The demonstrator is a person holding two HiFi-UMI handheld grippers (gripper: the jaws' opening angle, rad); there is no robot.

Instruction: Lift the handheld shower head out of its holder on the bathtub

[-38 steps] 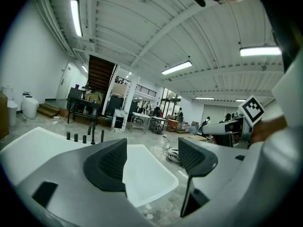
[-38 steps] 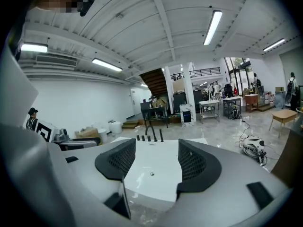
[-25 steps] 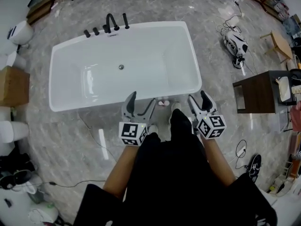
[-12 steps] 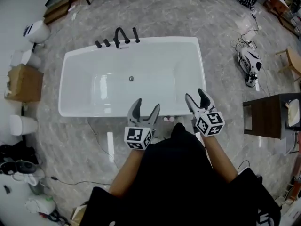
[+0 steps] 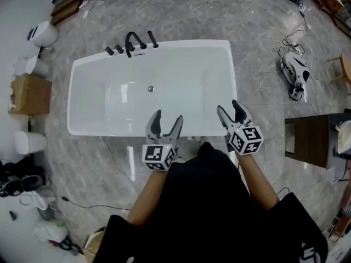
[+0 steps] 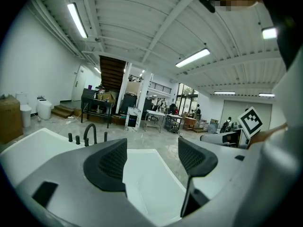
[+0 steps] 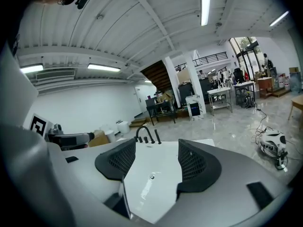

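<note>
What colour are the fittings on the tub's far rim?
The fittings are black, on a white tub. The head view shows them best.

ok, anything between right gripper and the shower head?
Nothing visible. The right gripper, open and empty, is at the near side of the bathtub; the shower head stands on its far rim beside the faucet, only basin between.

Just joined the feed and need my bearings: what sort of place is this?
Likely a warehouse-style workshop or showroom, not a home bathroom: a freestanding bathtub on open marble floor, workbenches and stairs behind, strip lights overhead.
</note>
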